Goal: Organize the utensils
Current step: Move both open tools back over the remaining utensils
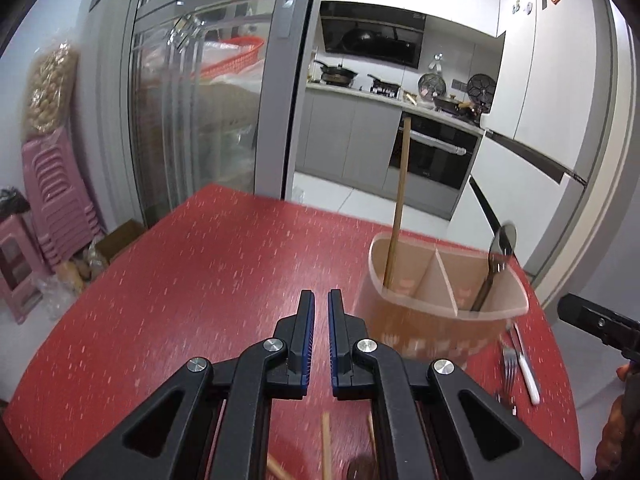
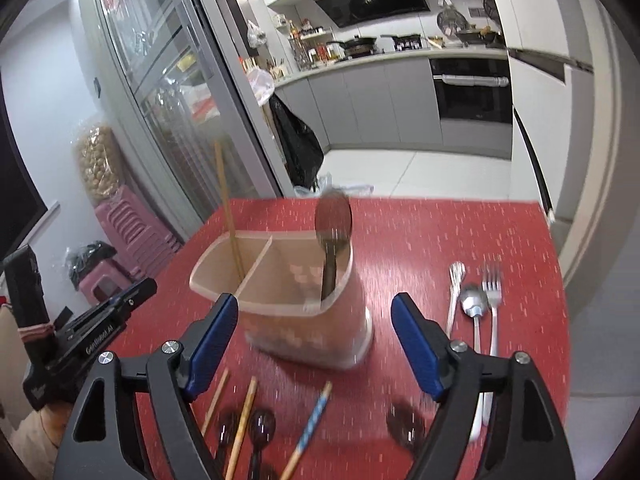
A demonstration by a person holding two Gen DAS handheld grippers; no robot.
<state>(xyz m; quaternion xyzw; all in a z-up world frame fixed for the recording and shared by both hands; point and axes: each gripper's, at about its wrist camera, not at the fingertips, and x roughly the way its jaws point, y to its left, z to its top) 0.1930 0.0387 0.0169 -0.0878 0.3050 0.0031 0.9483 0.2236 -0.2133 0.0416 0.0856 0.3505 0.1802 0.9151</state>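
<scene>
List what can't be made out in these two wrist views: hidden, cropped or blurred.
- Holder pattern: motion-blurred in both views.
- Bottom ends of the chopstick and dark spoon: hidden inside the holder.
- Dark spoons near the table edge: blurred, partly behind the right gripper and cut by the frame.
- Fork and white-handled utensil: left view, smeared, type unclear.
- Left gripper: nothing visible between its fingers.

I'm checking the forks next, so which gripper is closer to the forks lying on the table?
Right. The right gripper hangs open just beside the forks, which lie off its right finger. The left gripper, shut and empty, sits on the far side of the utensil holder from them.
</scene>
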